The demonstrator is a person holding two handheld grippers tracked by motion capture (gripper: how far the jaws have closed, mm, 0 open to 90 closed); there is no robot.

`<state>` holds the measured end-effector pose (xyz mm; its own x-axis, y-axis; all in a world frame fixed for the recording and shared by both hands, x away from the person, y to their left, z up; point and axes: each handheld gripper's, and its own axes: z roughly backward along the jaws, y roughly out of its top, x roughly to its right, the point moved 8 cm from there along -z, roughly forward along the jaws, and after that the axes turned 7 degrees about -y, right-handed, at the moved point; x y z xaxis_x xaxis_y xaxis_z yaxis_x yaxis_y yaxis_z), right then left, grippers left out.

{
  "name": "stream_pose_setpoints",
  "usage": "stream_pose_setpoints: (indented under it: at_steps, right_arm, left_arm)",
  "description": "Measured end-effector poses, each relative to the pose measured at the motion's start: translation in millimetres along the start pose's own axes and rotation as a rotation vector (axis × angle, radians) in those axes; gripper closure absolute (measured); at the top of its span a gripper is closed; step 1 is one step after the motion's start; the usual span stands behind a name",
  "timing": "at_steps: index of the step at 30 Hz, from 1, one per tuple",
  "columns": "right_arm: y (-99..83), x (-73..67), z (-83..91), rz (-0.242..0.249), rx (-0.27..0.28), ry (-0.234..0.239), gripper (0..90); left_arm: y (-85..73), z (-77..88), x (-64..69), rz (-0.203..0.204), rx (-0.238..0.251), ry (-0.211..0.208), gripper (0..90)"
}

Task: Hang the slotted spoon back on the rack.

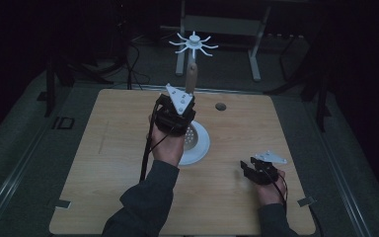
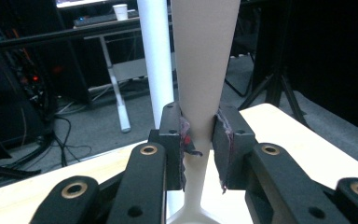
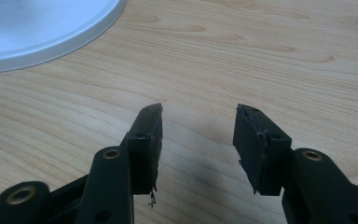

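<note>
High view: dim room, wooden table (image 1: 103,163); left tongs (image 2: 200,140) clamped on cone (image 2: 205,60), right tongs (image 3: 198,135) apart.

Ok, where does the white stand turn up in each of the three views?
High view: white stand mid-table, its spiked top high at centre.
Left gripper view: its pole upright, left of the gripped tan piece.
Right gripper view: its round base in the top left corner.
Shared landmark: the wooden table.
</note>
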<state>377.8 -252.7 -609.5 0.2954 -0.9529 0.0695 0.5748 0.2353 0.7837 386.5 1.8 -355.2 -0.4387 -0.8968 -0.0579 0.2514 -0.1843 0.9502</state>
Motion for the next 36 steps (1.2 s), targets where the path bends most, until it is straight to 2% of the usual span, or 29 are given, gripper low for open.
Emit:
stream_pose_setpoints:
  at_steps: [9,16,36]
  right_arm:
    - [0.0,0.6,-0.1,-0.001,0.001,0.0,52.0]
    - [0.0,0.6,-0.1,-0.002,0.0,0.0,52.1]
    - [-0.1,0.8,-0.2,-0.001,0.0,0.001,52.1]
  left_arm:
    - [5.2,-5.6,-3.7,0.004,-0.017,0.037,74.7]
    - [5.7,-10.8,-6.1,0.0,-0.036,0.052,74.7]
    - [13.8,-18.6,-12.7,-0.004,-0.051,0.076,74.6]
